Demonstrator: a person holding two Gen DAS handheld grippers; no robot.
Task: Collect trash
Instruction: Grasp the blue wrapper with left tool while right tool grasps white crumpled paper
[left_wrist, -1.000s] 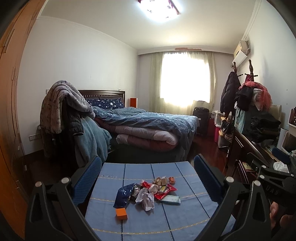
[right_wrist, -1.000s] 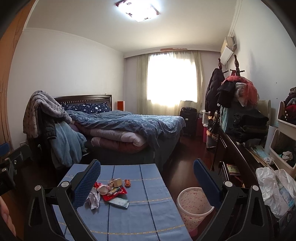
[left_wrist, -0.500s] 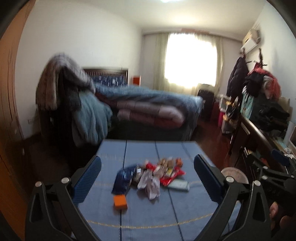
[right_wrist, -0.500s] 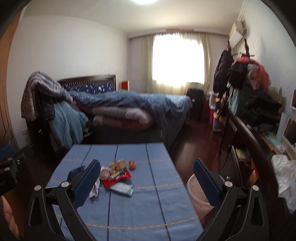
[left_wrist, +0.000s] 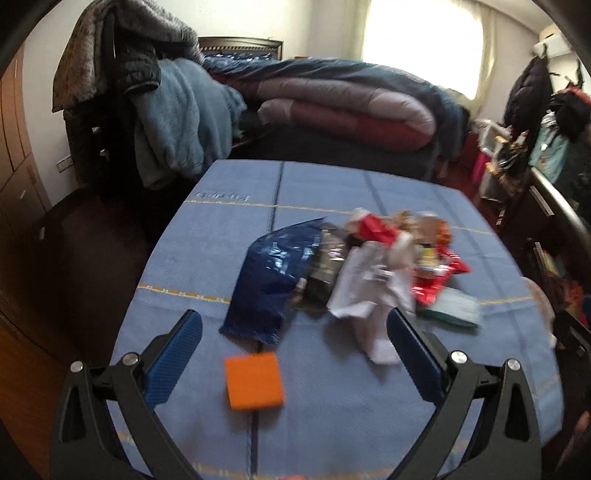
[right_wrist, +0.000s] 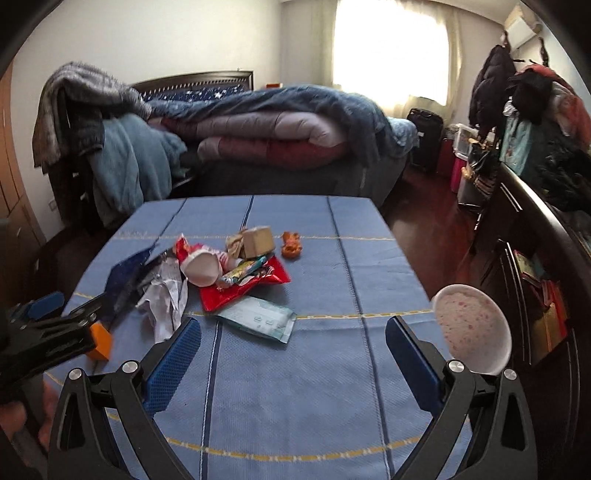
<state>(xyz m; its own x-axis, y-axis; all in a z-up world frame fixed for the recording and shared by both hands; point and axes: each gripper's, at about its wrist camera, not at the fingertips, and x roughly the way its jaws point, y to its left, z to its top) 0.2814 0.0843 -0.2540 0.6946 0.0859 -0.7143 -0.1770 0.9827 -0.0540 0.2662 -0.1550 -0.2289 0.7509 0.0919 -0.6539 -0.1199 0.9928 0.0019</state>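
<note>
Trash (right_wrist: 221, 280) — crumpled wrappers, bright foil — heaped mid-table (right_wrist: 369, 280)

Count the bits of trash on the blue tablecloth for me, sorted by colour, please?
Orange: 2, the orange block and the small orange scrap
Red: 1, the red wrapper
Dark blue: 1, the dark blue bag
White: 1, the crumpled white paper
Pale green: 1, the flat packet
Tan: 1, the small box
Total: 7 clearly told apart; the pile hides smaller bits.
</note>
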